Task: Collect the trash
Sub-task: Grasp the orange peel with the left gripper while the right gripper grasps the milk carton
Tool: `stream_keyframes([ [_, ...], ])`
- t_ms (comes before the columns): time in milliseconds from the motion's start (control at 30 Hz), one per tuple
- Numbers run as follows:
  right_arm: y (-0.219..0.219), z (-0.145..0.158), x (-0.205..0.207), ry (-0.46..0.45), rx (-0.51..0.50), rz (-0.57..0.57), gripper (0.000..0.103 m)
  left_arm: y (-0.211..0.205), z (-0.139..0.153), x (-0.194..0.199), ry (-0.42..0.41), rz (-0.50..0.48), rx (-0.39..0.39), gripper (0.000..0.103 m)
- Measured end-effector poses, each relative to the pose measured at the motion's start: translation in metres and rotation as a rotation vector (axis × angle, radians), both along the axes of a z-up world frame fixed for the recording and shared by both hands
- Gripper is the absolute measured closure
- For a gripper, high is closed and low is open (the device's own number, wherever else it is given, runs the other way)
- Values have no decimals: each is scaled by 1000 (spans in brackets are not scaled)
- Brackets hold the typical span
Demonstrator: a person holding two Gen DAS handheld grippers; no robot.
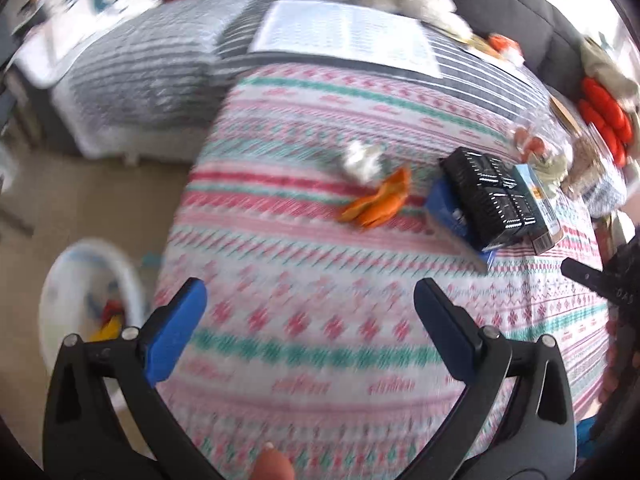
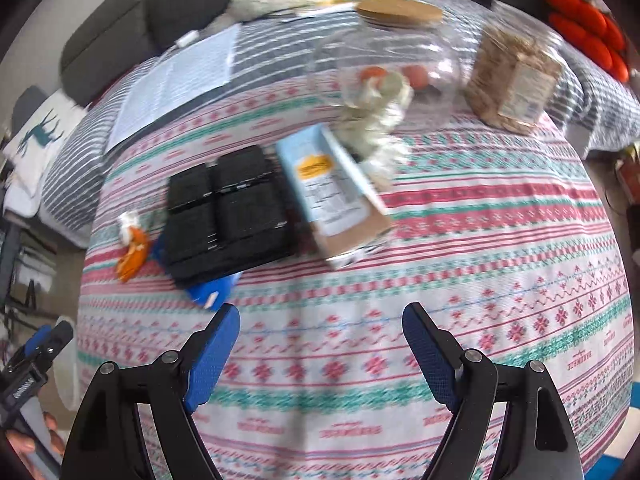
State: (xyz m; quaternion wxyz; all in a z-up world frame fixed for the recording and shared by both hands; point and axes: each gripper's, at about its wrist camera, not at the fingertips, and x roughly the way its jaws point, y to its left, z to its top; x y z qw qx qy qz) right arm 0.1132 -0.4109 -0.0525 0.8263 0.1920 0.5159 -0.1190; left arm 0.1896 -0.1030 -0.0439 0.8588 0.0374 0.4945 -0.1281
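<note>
An orange wrapper (image 1: 378,202) and a crumpled white scrap (image 1: 360,160) lie on the patterned tablecloth (image 1: 320,320), ahead of my open, empty left gripper (image 1: 310,300). They also show at the left in the right wrist view, the orange wrapper (image 2: 134,254) beside the white scrap (image 2: 129,222). A crumpled pale paper wad (image 2: 380,128) lies by a glass jar (image 2: 396,52). My right gripper (image 2: 322,320) is open and empty over the cloth. A white bin (image 1: 86,300) with colourful scraps inside stands on the floor at the left.
A black case (image 2: 228,208) on a blue item (image 2: 210,290) and a light-blue carton (image 2: 332,196) lie mid-table. A bag of grain (image 2: 516,76), printed paper sheets (image 2: 176,80), a grey sofa (image 2: 132,24) and orange items (image 2: 588,28) sit behind.
</note>
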Motion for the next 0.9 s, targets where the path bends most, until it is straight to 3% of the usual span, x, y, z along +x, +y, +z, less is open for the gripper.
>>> stream_keyframes([
  [133,-20,-10,4,11,37,-41,18,-24,-17,24,-42,-61,34,0],
  [333,-29,-26,20,45,6,-27,18,-37,-44,56,1,-68,16,5],
  [433,-29,-30,29,42,-12,-6,18,-38,-52,63,23,-61,-8,15],
  [633,-22,-35,47,21,-26,21,18,-37,-54,70,9,-55,-76,18],
  [733,-20,-38,54,14,-26,26,19,-37,-54,70,5,-79,-110,25],
  [800,-20,-39,57,8,-26,25,26,-40,-54,68,10,-103,-130,29],
  [867,-19,-40,60,10,-29,32,46,-45,-54,65,8,-121,-126,35],
  [900,-19,-41,61,11,-23,36,46,-47,-54,63,7,-129,-121,42],
])
